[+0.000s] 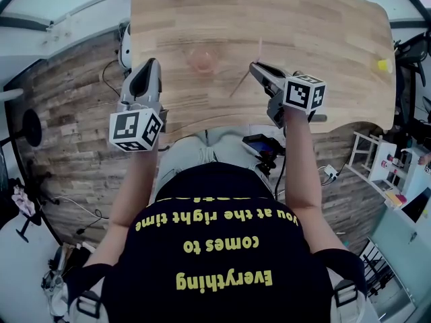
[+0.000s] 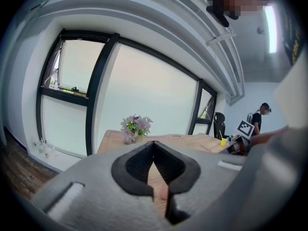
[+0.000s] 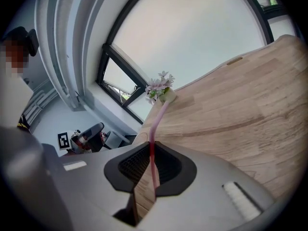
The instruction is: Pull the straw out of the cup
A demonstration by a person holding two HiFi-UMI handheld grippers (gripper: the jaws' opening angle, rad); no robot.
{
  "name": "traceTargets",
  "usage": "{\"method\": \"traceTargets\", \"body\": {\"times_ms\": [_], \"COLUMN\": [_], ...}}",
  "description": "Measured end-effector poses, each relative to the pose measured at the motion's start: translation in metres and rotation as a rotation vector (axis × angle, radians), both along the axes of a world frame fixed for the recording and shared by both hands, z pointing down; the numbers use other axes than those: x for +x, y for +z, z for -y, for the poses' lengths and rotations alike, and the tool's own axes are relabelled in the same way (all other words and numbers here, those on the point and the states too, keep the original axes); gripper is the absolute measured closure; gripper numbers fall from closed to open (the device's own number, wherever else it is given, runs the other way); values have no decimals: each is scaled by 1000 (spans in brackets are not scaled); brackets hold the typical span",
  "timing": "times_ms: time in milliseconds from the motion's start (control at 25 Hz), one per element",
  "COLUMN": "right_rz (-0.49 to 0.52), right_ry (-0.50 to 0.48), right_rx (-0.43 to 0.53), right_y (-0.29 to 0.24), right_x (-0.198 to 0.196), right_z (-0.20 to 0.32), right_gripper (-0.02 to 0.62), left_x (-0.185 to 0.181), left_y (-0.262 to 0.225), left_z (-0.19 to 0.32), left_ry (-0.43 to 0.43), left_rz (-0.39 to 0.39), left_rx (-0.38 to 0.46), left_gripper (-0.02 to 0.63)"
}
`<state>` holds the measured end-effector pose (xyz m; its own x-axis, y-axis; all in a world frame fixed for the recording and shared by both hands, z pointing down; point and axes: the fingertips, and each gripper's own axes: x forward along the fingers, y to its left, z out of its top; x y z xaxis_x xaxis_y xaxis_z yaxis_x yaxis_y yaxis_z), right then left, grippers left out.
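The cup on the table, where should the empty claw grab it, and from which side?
Probably around its side wall, coming from the left: the cup looks upright with a round open mouth, and the left claw sits just left of it, shut and empty. The right claw is busy pinching the straw.

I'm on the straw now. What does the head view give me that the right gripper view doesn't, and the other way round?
Head view only: the cup on the table, a yellow object near the table's right edge, and the person's torso. I can't make out the cup in the right gripper view.
Right gripper view only: a close look at the fingers, shut on the pink straw.
Both: the straw, the table, the flowers at its far end, and the left gripper.
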<state>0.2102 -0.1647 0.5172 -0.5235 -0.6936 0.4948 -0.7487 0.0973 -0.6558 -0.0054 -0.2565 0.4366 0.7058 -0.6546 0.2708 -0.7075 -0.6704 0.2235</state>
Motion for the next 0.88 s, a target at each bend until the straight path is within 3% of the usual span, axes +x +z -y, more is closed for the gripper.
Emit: {"method": "traceTargets", "body": {"times_ms": [400,880], "right_rz": [55,63], "right_ry": [-36,-35], "right_rx": [-146,-232], "right_y": [44,78], "right_x": [-10,-12], "right_z": [-5,-2], "right_gripper": [558,558], "left_x": [0,-4], "left_y": [1,1], "left_z": [-5,-14], "left_ry": [-10,-21], "left_rz": [4,7], "left_rx": [-3,-6], "left_gripper": [606,606]}}
